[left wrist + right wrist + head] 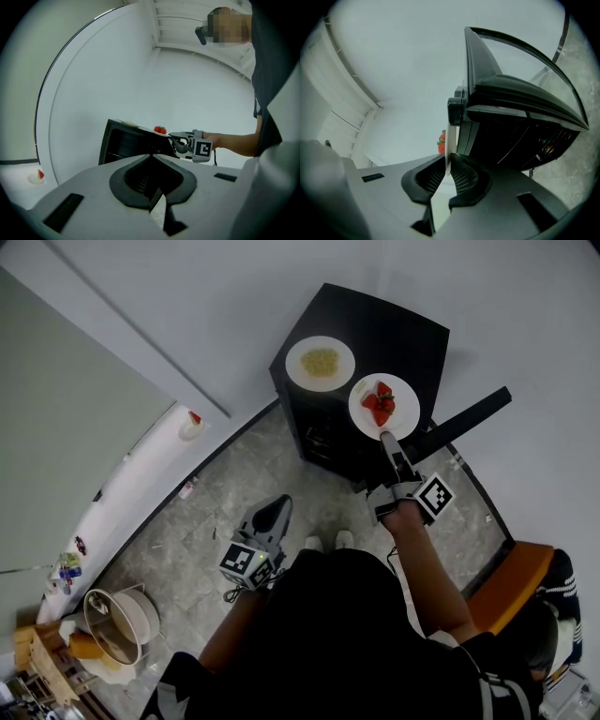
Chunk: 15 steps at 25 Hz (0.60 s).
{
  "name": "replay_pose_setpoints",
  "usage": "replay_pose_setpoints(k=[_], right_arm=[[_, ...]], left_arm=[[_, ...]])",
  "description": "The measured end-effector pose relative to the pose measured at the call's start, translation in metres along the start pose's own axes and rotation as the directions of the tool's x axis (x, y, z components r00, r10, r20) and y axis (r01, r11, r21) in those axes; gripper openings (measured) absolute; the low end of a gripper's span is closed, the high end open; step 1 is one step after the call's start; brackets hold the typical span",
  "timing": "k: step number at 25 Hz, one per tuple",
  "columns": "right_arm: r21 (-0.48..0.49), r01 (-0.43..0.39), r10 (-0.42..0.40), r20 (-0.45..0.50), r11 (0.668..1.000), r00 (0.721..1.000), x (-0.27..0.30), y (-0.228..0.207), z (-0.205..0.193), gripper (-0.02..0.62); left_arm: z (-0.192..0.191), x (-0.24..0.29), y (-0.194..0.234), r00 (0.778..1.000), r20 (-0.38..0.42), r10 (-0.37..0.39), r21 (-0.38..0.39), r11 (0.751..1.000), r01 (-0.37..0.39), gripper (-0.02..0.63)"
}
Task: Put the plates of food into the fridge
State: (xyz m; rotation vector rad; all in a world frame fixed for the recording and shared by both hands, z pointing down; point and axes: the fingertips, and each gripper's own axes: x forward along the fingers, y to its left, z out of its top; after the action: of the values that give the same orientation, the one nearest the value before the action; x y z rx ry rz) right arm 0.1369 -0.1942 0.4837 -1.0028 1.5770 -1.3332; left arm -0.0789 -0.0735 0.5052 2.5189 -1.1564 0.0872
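Head view: pinching strawberry plate (366, 418) rim atop fridge (412, 343) with right gripper (382, 435), left gripper (277, 507) hanging low. Left gripper view: showing jaws together, empty. Right gripper view: clamping the rim narrowly; needing a level lift, berries (441, 141) likely rolling.

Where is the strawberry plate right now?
Head view: the strawberry plate sits atop the black fridge, right of the plate of yellow food, its near rim pinched by the right gripper.
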Motion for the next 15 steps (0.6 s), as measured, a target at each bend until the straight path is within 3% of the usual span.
replay_pose_setpoints(k=[15], right_arm=[[0.033,-0.022,0.025,-0.113,0.999,0.993,-0.05,0.009,-0.047,0.048]], left_arm=[[-0.009,-0.02,-0.014,1.0,0.026,0.005,0.013,1.0,-0.005,0.029]])
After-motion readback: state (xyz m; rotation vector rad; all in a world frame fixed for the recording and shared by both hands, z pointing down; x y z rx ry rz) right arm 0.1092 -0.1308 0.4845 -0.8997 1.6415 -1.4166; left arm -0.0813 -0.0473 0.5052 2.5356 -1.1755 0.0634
